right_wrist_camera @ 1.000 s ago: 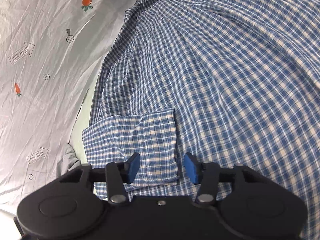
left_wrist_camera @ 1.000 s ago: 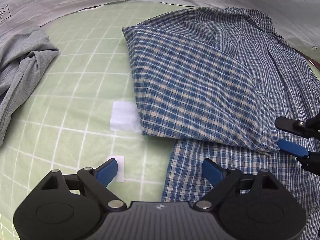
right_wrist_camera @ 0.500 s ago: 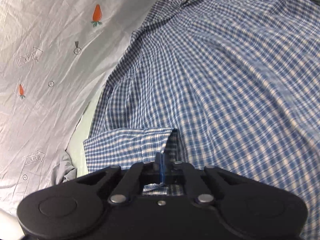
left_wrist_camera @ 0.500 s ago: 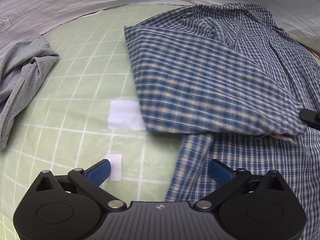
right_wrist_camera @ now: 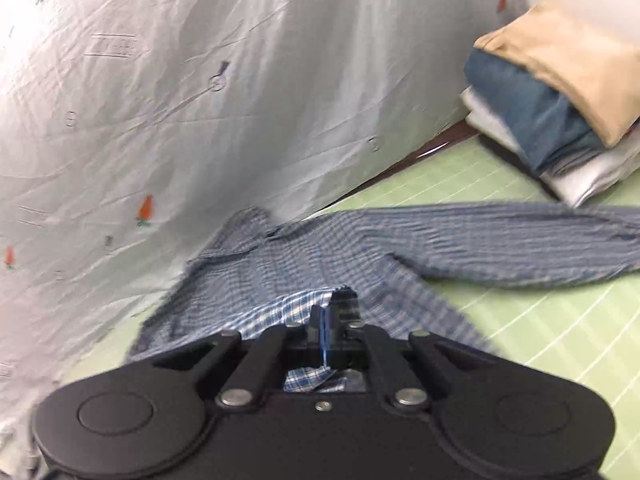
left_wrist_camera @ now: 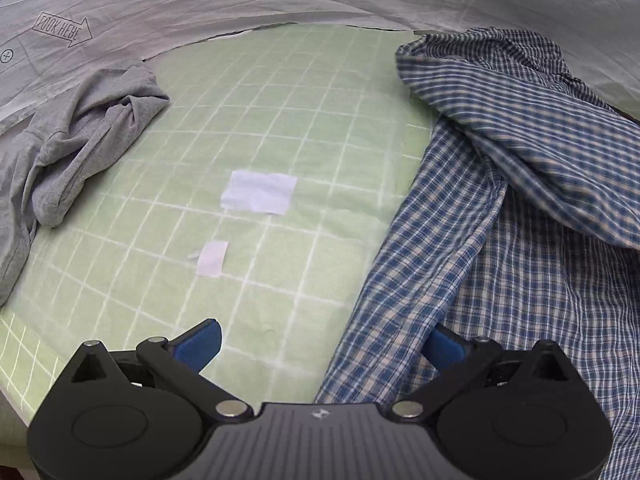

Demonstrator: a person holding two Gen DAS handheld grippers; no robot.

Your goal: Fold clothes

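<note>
The right gripper (right_wrist_camera: pixel 325 334) had its jaws pressed together on a cuff of the blue-and-white checked cotton shirt (right_wrist_camera: pixel 320 264), the pinched cloth showing between and behind the blue pads. From there the shirt ran away across the green grid-lined cutting mat (right_wrist_camera: pixel 540 320), its collar near the pale printed sheet (right_wrist_camera: pixel 200 100) hung as a backdrop, one long sleeve stretched out flat towards the right.

The left gripper (left_wrist_camera: pixel 320 344) had its jaws wide apart and held nothing. Its blue right-hand pad was partly hidden by the shirt's near edge; whether it touched the cloth could not be told. In that view the shirt (left_wrist_camera: pixel 500 240) lay at the right of the mat (left_wrist_camera: pixel 280 120), with a raised flap of it blurred above the flat part.

The step in hand looked like a sleeve fold: the clamped cuff being carried over the body of the shirt. The next move probably called for laying that sleeve down straight across the back, then letting go, while the free left gripper took the hem or the side edge in front of it to hold the cloth flat.

No containers showed. The nearest things to one were a stack of folded garments (right_wrist_camera: pixel 560 92), tan over blue over white, at the mat's far corner, and a crumpled grey jersey garment (left_wrist_camera: pixel 72 144) lying unfolded at the mat's left edge. Two white paper patches (left_wrist_camera: pixel 259 193) lay on the mat between.
</note>
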